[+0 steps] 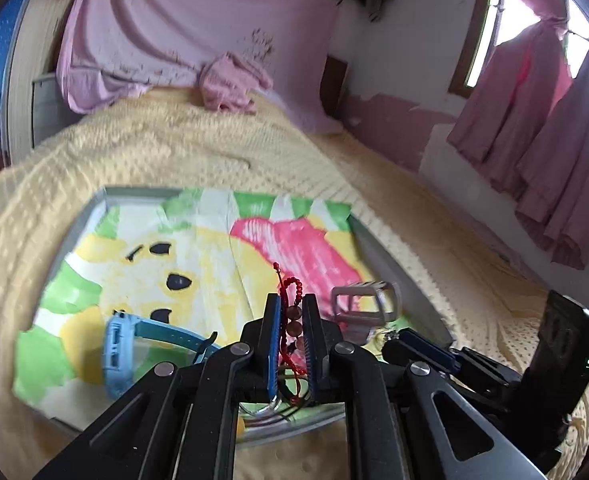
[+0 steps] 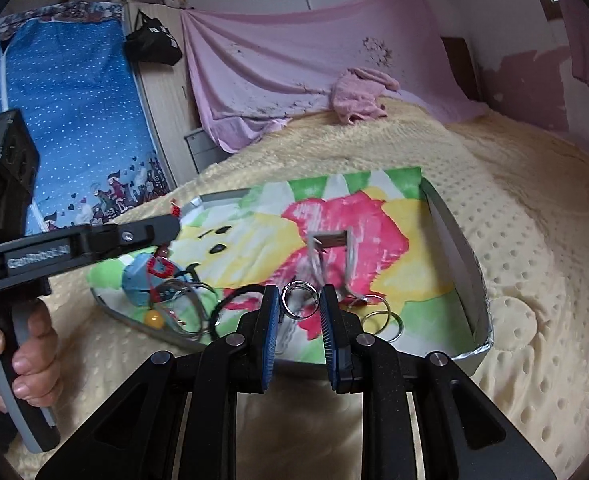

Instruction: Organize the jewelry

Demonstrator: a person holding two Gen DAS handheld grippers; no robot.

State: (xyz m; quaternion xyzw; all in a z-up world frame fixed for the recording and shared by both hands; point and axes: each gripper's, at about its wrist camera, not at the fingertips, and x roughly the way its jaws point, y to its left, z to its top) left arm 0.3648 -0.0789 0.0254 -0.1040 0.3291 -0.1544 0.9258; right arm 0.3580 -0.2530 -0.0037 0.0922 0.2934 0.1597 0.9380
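Note:
My left gripper [image 1: 291,316] is shut on a red string bracelet [image 1: 290,312] with brown beads, whose loop sticks out past the fingertips. In the right wrist view the left gripper [image 2: 170,222] hovers over the tray's left end, and the red bracelet [image 2: 162,268] dangles under it. My right gripper [image 2: 299,304] is shut on a silver ring [image 2: 300,300] above the near side of the tray [image 2: 454,232]. The tray is lined with a cartoon-bear cloth [image 2: 374,240]. On it lie a blue watch [image 1: 114,352] and a grey watch band [image 2: 330,256].
Silver bangles [image 2: 190,300], a black hair tie [image 2: 230,304], an orange bead [image 2: 153,319] and loose silver rings [image 2: 382,320] lie along the tray's near edge. The tray rests on a yellow dotted bedspread [image 2: 514,240]. A person's hand [image 2: 34,356] holds the left gripper's handle.

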